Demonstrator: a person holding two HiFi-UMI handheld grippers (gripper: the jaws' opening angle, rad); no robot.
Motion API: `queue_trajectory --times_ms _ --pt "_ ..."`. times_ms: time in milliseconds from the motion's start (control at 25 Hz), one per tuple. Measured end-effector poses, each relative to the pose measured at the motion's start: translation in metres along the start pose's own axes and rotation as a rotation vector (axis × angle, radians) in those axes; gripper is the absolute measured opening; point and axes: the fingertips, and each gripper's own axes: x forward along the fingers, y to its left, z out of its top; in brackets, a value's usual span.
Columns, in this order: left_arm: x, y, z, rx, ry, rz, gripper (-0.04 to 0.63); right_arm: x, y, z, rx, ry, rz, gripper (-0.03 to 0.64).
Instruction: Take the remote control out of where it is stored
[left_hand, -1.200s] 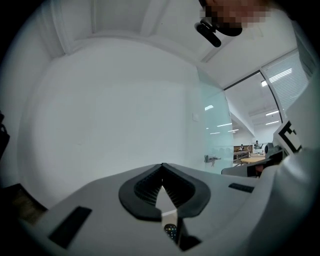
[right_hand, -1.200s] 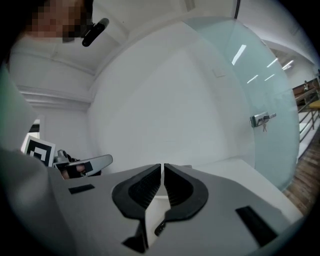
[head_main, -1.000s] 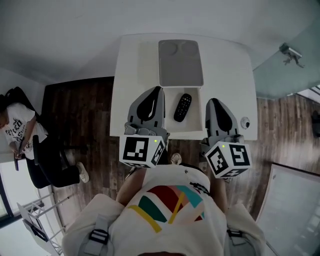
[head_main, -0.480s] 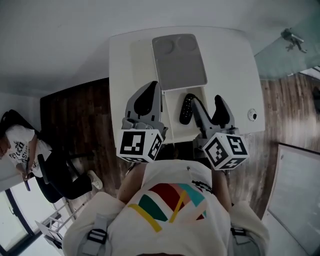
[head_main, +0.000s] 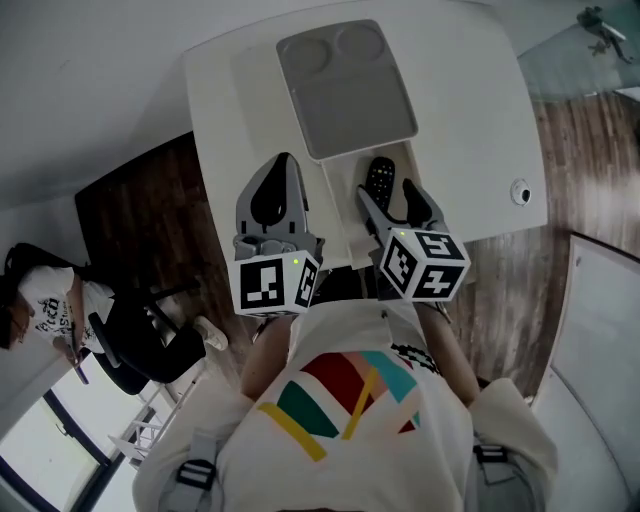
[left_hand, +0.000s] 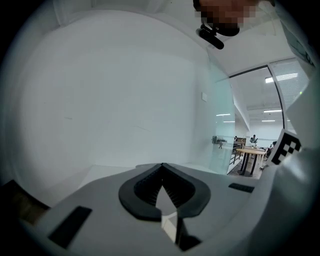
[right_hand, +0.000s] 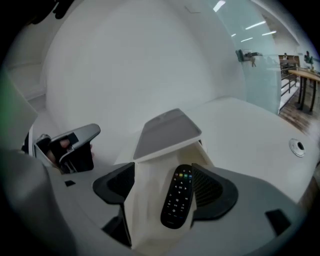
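Observation:
The black remote control (head_main: 381, 178) (right_hand: 177, 197) lies flat in an open white drawer (head_main: 343, 228) (right_hand: 144, 200) pulled out from the table's near edge. My right gripper (head_main: 389, 203) (right_hand: 162, 186) reaches into the drawer; its jaws are opening and stand wide on either side of the remote, and the pads do not press on it. The remote's near end lies closer to the right jaw. My left gripper (head_main: 282, 168) (left_hand: 161, 172) hovers left of the drawer over the table's front edge, shut and holding nothing.
A grey mat (head_main: 345, 85) (right_hand: 165, 132) lies on the white table (head_main: 228, 95) just behind the drawer. A small round fitting (head_main: 520, 192) (right_hand: 297, 146) sits near the table's right edge. A seated person (head_main: 45, 320) is at far left on the wooden floor.
My right gripper has moved forward and left from beside the drawer into it, and its jaws have gone from shut to wide around the remote. The left gripper has stayed where it was.

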Motion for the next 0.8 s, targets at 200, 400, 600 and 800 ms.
queue_trajectory --times_ms 200,400,600,800 --pt "0.000 0.005 -0.022 -0.018 0.054 0.004 0.006 0.022 -0.020 -0.029 -0.116 0.124 -0.097 0.336" --pt "-0.001 0.015 -0.029 -0.046 0.058 0.031 0.006 0.033 -0.028 -0.044 -0.006 0.210 -0.105 0.334" --pt "0.006 0.015 -0.045 -0.065 0.105 0.021 0.006 0.043 -0.034 -0.057 0.002 0.273 -0.148 0.334" --pt "0.004 0.015 -0.049 -0.076 0.108 0.024 0.006 0.049 -0.035 -0.067 0.012 0.308 -0.199 0.334"
